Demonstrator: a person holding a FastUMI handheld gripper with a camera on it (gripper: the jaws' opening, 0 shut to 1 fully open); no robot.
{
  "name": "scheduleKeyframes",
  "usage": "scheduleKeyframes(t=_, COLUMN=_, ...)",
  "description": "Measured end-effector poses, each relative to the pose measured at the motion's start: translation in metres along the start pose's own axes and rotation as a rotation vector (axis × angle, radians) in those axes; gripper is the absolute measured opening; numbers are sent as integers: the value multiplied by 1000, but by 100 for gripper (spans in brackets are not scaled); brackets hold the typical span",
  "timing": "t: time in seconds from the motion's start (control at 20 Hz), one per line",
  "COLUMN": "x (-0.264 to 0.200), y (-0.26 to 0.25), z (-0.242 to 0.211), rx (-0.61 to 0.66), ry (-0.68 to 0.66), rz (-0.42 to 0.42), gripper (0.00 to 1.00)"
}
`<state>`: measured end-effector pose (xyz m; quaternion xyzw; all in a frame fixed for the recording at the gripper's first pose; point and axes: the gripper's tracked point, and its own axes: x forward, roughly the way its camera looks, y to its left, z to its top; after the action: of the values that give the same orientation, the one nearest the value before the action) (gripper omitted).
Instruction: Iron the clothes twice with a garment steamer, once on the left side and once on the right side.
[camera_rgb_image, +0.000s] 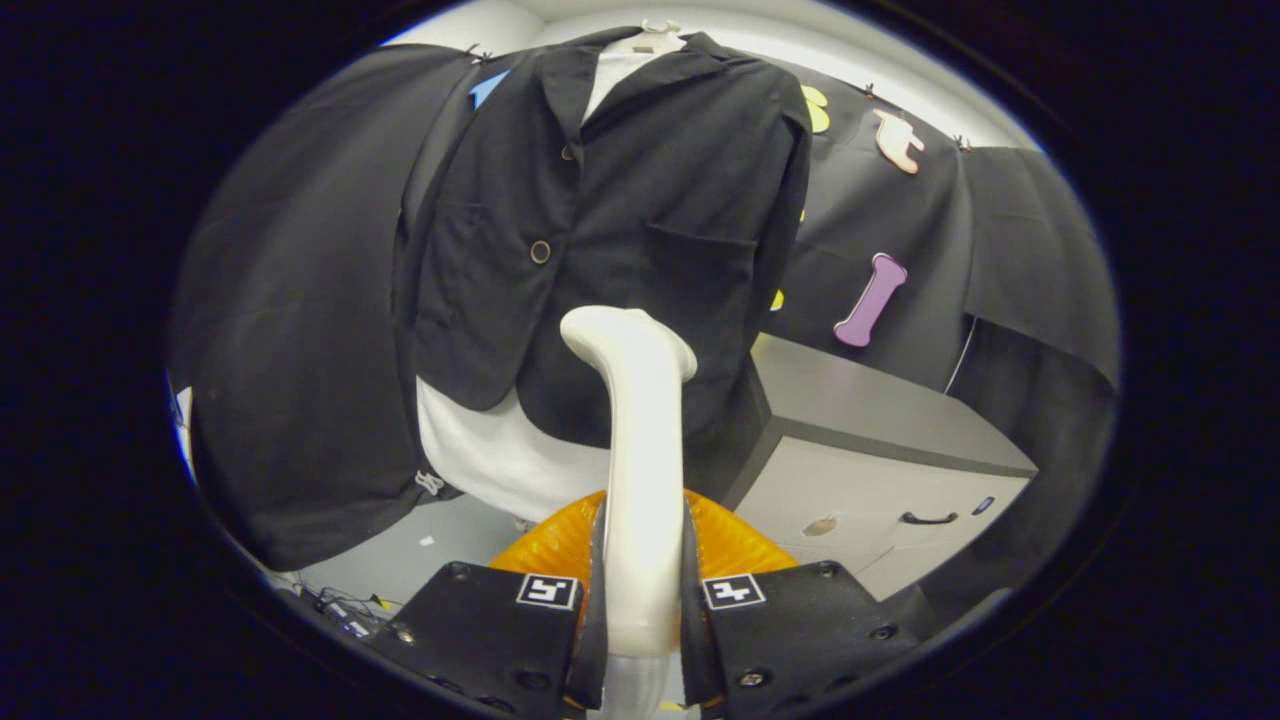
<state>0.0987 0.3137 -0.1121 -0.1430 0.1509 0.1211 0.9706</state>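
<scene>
Gripper view: we record the gripper (643, 600) clamped on the garment steamer (640, 470), both fingers pressing against the sides of its pale handle, one on each side. We see the steamer standing upright between the fingers, its neck rising ahead of them and bending at the top into a rounded head that points toward the clothes. The head sits level with the lower hem of the black jacket (640, 210); we cannot tell whether it touches the cloth. We note the jacket hangs on a hanger (655, 38) straight ahead, buttoned at one dark button (540, 252), with a patch pocket on the side nearer the cabinet. Under the jacket we see a white garment (490, 450), showing at the collar and hanging out below the hem. Beneath the steamer, just beyond the fingers, we log an orange ribbed object (730, 545); what it is we cannot tell. As for containers, we note one grey cabinet (880, 440) beside the jacket, with a dark top and a pale front bearing a dark handle (928, 518); its front is closed, so its contents are hidden. Some cables (340, 608) lie on the floor (430, 550) under the clothes.
</scene>
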Motion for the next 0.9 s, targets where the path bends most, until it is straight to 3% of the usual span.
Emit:
scheduleKeyframes(t=0.25, x=-13, y=-7, z=14, rx=31, ry=-21, rz=7, gripper=32)
scheduleKeyframes(t=0.6, x=-61, y=-15, z=114, rx=80, ry=-210, rz=11, gripper=32)
scheduleKeyframes(t=0.9, x=-81, y=10, z=203, rx=84, ry=-380, rz=37, gripper=32)
